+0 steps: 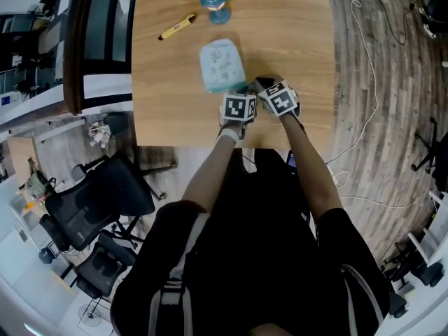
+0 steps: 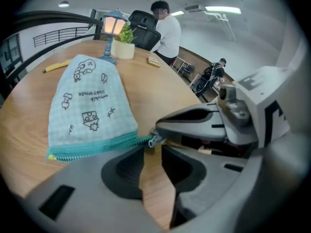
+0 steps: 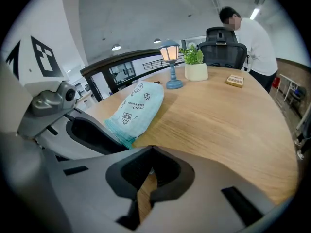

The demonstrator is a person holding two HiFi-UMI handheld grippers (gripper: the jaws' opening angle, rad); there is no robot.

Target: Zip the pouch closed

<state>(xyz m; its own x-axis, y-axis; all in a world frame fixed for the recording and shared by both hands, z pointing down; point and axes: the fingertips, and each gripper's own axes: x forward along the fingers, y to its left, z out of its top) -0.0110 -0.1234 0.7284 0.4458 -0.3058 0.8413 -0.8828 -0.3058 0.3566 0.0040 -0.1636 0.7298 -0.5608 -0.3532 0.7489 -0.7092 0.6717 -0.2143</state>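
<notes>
The pale-blue checked fabric pouch (image 1: 220, 65) lay flat near the middle of the wooden tabletop (image 1: 294, 40), its teal zipper (image 2: 97, 147) along the near edge; both tools were crowded at its near right corner. The right tool (image 3: 151, 148) was clenched, its tips closed together at the small metal zipper pull (image 2: 154, 141), which it appeared to be pinching just past the end of the fabric. The left tool (image 2: 144, 149) was released, its jaws a little apart with only bare wood between them, and the zipper edge lay just beyond its tips.

The teeth looked meshed along the visible run, so the zip seemed at or close to its right end.

The pouch looked light, soft and limp; on smooth wood it would likely slide and bunch when the pull was tugged. The zipper-edge corner behind the slider looked the best place to pin it; the pull was small and probably slippery, so it wanted a square, firm pinch.
</notes>
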